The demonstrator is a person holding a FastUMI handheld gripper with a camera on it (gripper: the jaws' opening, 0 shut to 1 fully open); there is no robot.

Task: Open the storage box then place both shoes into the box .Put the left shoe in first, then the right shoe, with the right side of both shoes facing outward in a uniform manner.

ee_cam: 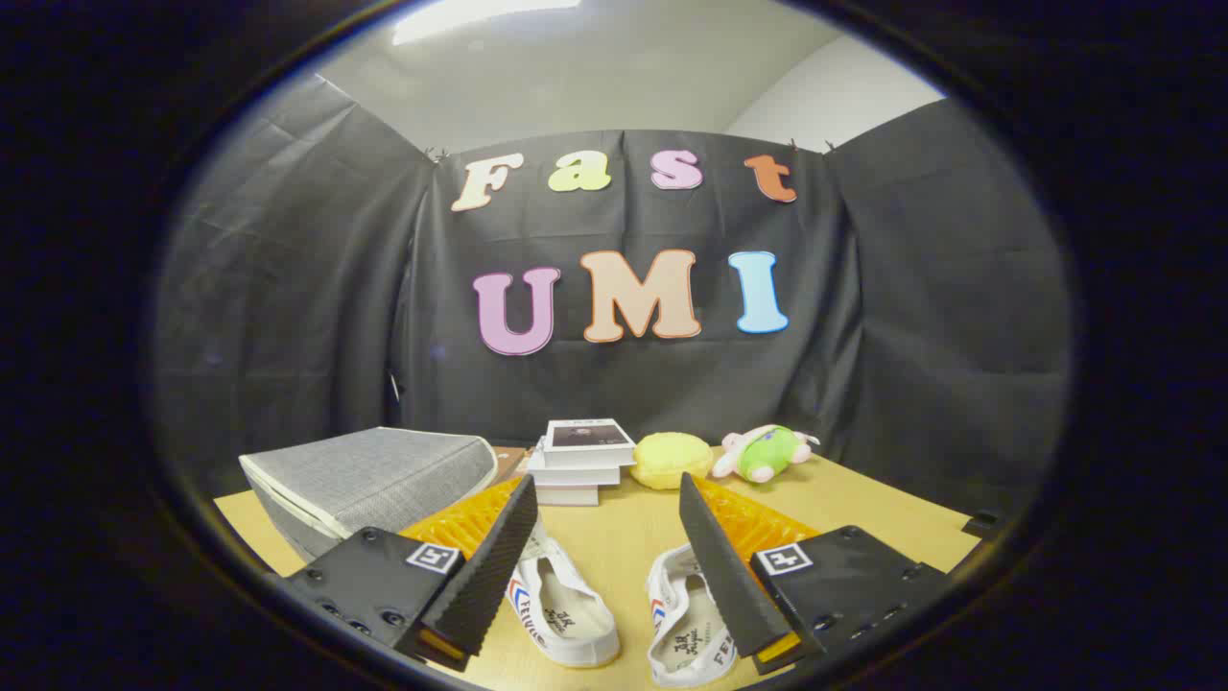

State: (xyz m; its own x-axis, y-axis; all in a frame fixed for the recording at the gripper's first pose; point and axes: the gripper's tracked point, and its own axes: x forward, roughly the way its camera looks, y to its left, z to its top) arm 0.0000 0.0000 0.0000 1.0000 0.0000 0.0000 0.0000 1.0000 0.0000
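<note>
Gripper view: gripper (608,561) fingers spread wide, holding nothing, above two shoes (566,605) (686,619) on table (863,513), closed storage box (369,480) just beyond-left w/ lid on, prob. first to open.

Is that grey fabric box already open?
No, the grey fabric storage box has its lid down, and both white canvas shoes lie on the wooden table between the open gripper's fingers.
</note>
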